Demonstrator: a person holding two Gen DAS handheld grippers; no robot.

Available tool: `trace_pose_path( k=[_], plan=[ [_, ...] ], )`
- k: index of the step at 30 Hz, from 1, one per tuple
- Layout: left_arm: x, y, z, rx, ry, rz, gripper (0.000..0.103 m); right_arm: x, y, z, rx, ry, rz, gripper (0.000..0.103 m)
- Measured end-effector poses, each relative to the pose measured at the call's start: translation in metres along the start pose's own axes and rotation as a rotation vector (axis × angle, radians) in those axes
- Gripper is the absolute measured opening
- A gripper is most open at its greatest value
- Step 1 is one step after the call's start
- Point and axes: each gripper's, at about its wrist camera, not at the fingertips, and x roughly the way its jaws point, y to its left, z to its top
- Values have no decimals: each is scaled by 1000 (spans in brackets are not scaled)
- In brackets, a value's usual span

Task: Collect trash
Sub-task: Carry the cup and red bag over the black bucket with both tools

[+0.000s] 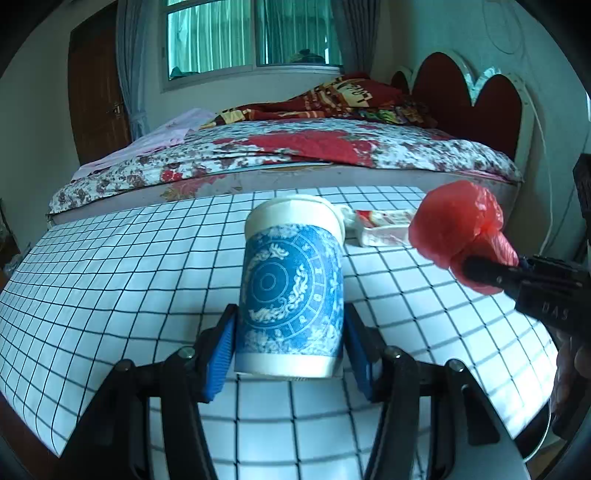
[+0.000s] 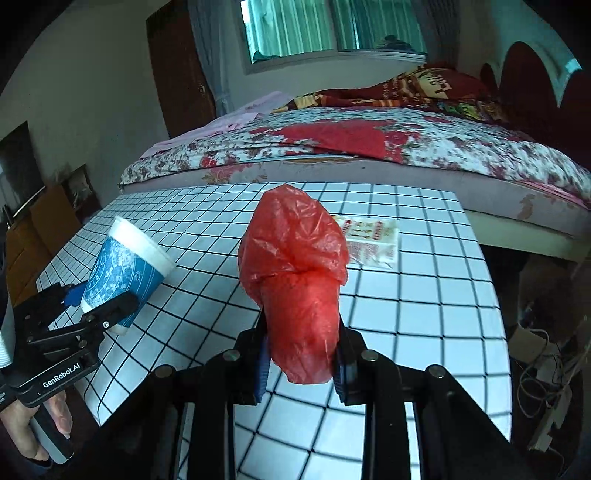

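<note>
left gripper (image 1: 290,354) clamped on cup (image 1: 291,291); right gripper (image 2: 301,363) pinching red bag (image 2: 295,273); wrapper (image 2: 373,242) lying on table (image 2: 424,314)

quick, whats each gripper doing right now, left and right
Left gripper: shut on the blue patterned paper cup.
Right gripper: shut on the crumpled red plastic bag.

Glossy crinkled plastic bag (image 2: 295,266), paper cup (image 1: 291,284)

Daylight from the window (image 1: 251,35) — glare on the gridded table (image 2: 424,314), fisheye-bent, dark-vignetted edges.
</note>
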Motion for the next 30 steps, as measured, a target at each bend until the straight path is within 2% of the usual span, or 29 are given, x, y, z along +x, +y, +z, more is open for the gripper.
trace_pose_path(
  k=[17, 30],
  plan=[
    [-82, -90, -24, 74, -46, -102, 56, -116, -30, -51, 83, -91, -58, 29],
    [-100, -160, -36, 116, -67, -209, 56, -174, -80, -94, 150, -126, -150, 29]
  ],
)
